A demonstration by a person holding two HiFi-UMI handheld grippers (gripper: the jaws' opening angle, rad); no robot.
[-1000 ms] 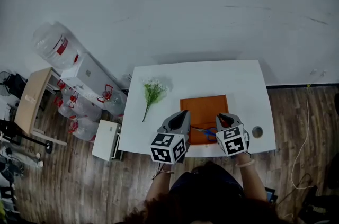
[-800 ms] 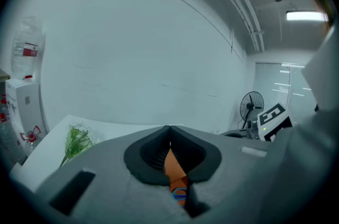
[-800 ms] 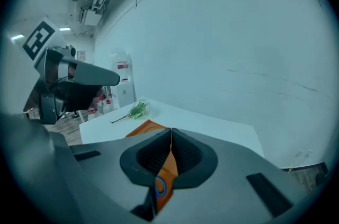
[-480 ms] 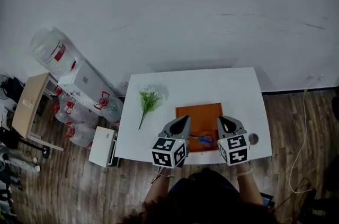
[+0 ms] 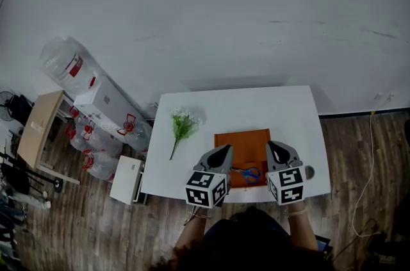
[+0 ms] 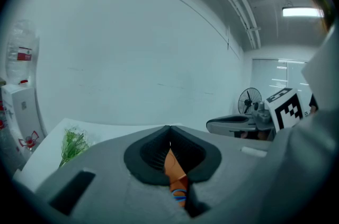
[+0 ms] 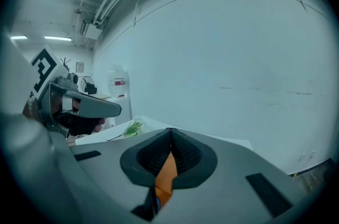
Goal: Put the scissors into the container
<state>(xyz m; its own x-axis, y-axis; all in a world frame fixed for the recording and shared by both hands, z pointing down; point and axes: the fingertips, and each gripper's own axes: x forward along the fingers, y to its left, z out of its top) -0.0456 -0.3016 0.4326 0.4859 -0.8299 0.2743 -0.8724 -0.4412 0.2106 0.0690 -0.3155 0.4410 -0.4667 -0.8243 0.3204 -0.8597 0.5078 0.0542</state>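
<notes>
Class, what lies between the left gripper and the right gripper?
In the head view, the blue-handled scissors, resting in the orange container, lie between the left gripper and the right gripper.

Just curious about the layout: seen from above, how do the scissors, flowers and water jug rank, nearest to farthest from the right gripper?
From the right gripper, head view:
1. Scissors, just left, in the tray.
2. Flowers, farther left on the table.
3. Water jug, far left, off the table.

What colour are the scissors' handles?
Blue. The scissors show best in the head view.
</notes>
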